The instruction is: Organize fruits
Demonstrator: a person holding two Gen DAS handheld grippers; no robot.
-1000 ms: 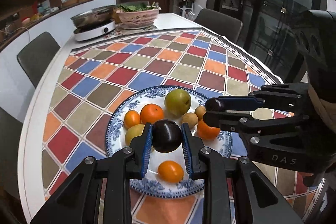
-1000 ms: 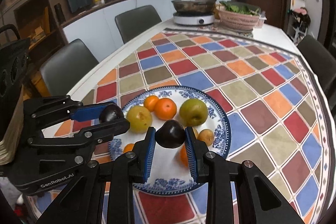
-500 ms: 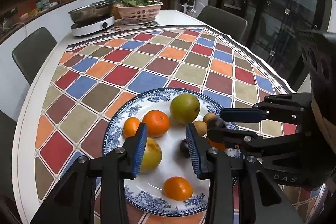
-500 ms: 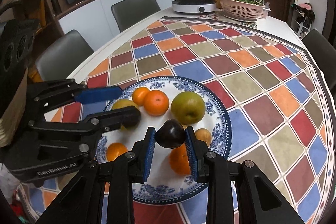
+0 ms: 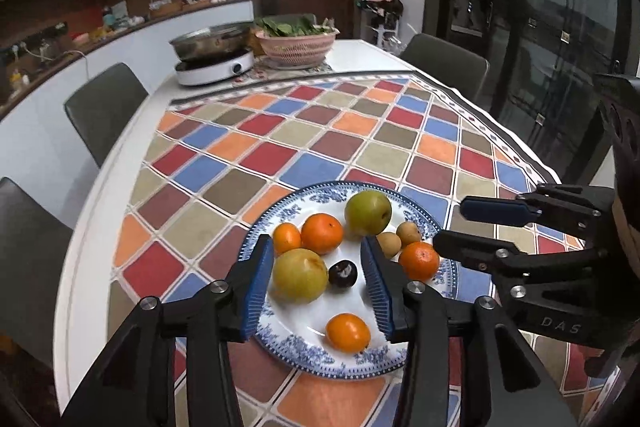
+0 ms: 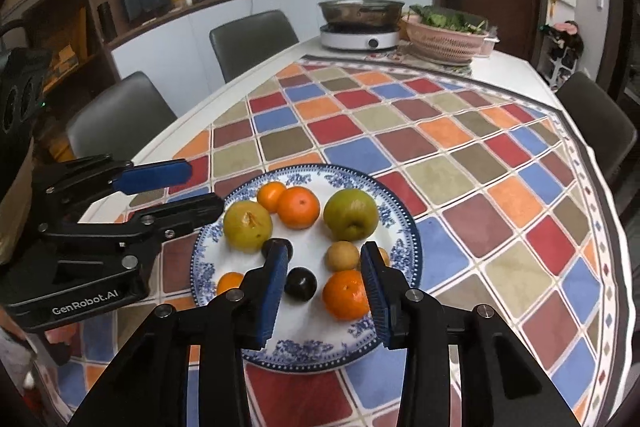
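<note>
We held both grippers over the plate [image 5: 404,359], which sat near the table's [image 5: 76,267] near edge, on the cloth [image 6: 472,131]; wide bare cloth stretched beyond it. The left gripper [image 5: 318,281] gaped, empty, a yellow fruit [image 5: 300,275] and a plum [image 5: 343,273] lying between its fingers at the plate's middle. The right gripper [image 6: 325,290] also stood apart, empty, over a second plum [image 6: 300,283] and an orange [image 6: 346,294] near the plate's right rim.
</note>
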